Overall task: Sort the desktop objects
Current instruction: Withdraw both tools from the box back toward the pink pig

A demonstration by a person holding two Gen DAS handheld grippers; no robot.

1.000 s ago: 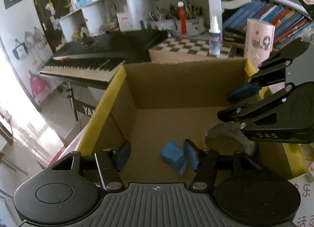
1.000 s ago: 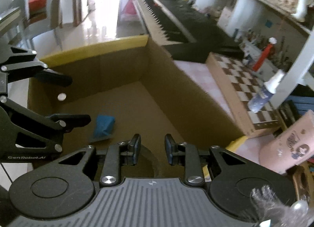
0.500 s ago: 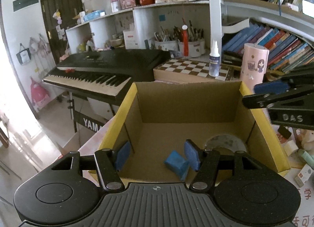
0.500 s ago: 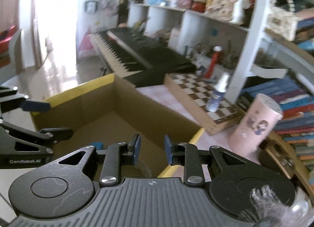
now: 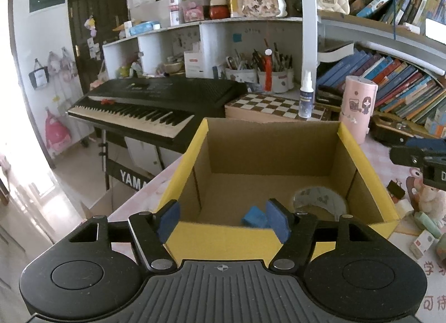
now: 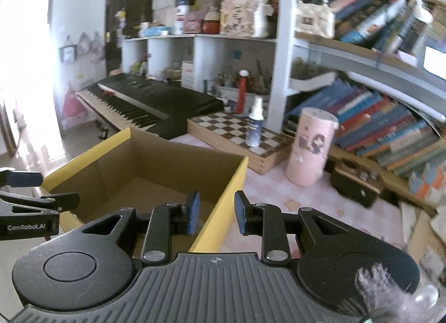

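An open cardboard box with yellow rims [image 5: 359, 152] stands on the pink desk. Inside it lie a small blue block [image 5: 253, 217] and a clear tape roll [image 5: 320, 199]. My left gripper [image 5: 223, 221] is open and empty, just above and behind the box's near rim. My right gripper [image 6: 216, 212] is open and empty, its jaws astride the box's right rim [image 6: 223, 197]. The right gripper's tip also shows at the right edge of the left wrist view [image 5: 418, 150].
A chessboard box [image 5: 276, 106] with a spray bottle [image 5: 305, 97], a pink cylinder [image 5: 358, 108] and a black keyboard [image 5: 156, 102] stand behind the box. Small items lie on the desk at right [image 5: 423, 225]. Bookshelves fill the back right.
Both grippers have lifted up and back out of the box. The blue block and tape roll stay inside. The right gripper has swung to the right, over the rim.
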